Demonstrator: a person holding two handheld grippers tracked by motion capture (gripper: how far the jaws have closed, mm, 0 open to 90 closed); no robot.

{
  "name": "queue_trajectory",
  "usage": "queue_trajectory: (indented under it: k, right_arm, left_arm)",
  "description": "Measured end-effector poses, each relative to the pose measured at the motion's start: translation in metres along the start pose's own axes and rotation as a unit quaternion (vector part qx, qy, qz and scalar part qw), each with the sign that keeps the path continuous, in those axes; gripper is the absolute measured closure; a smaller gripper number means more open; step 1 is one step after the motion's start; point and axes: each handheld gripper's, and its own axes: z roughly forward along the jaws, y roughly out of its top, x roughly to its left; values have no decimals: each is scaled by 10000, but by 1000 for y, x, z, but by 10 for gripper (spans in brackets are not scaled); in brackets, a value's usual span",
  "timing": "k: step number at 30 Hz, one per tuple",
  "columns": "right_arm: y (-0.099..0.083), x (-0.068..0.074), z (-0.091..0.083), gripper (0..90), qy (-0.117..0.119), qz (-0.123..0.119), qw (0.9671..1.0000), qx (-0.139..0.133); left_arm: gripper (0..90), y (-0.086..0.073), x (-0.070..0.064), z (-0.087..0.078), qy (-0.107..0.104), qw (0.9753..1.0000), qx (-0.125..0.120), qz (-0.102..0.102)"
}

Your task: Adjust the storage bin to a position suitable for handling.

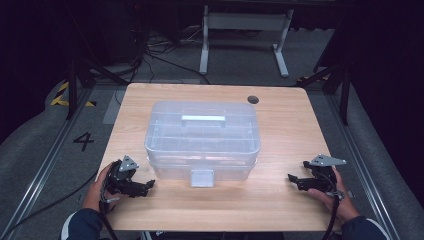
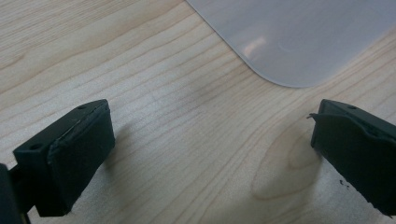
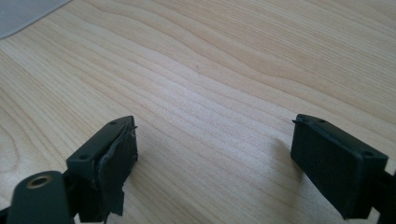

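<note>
1. Both grippers rested low on the counter: our left gripper just beside the box's near-left corner, our right gripper well apart from the box on its right side.
2. Each gripper's jaws stood wide apart, holding nothing but air over bare wood.
3. We saw the clear box mid-counter, lid on, front latch down.
4. We judged the work barely begun: nothing was touched yet, and unlatching and opening were left.

Translucent smooth plastic box on a matt, pale wood-grain table.
</note>
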Motion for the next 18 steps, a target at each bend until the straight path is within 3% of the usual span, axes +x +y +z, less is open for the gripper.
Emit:
queue_trajectory:
  k: [13, 17, 18]
  right_arm:
    - [1, 2, 1, 146, -52, 65, 10000, 10]
    - [1, 0, -1, 149, 12, 1, 10000, 80]
    - [0, -1, -2, 150, 39, -16, 9999, 103]
  left_arm:
    - [5, -4, 2, -3, -10, 10000, -28, 37]
    - [8, -7, 5, -6, -89, 9997, -28, 208]
    - [12, -8, 4, -7, -122, 9998, -43, 151]
